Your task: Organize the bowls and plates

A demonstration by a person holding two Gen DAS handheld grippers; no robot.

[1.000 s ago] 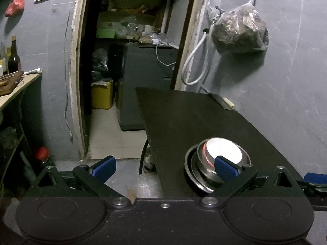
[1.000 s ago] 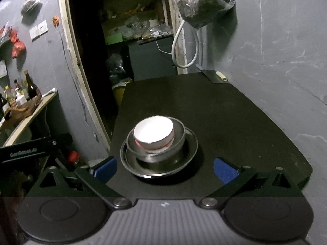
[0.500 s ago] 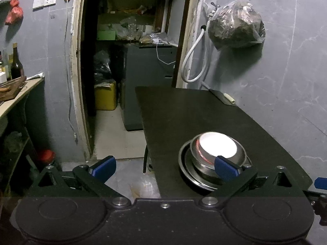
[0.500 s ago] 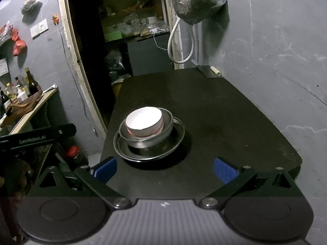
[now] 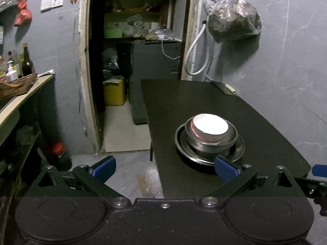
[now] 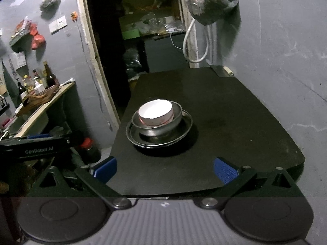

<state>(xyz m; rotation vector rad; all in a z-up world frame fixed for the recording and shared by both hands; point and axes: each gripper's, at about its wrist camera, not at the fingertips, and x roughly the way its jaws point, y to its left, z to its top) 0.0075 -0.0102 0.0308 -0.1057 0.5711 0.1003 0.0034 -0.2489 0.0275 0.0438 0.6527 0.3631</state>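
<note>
A white bowl (image 5: 210, 125) (image 6: 155, 110) with a red band sits nested in a steel bowl (image 5: 231, 136) (image 6: 155, 129), which rests on a steel plate (image 5: 238, 150) (image 6: 185, 127) near the front of the black table (image 5: 194, 100) (image 6: 224, 110). My left gripper (image 5: 164, 168) is open, held off the table's front left corner, its right pad just short of the plate. My right gripper (image 6: 164, 169) is open over the table's front edge, well short of the stack. Nothing is between either pair of fingers.
A grey wall runs along the table's right side, with a hanging bag (image 5: 235, 23) and a white hose (image 5: 194, 55). A knife (image 5: 223, 86) lies at the far right corner. A dark doorway (image 5: 132, 51) opens behind; a side counter with bottles (image 5: 18, 65) stands at left.
Both grippers have drawn back from the stack, which now lies farther from the fingers in both views. The bowls and plate have not moved. Both grippers stay open.
</note>
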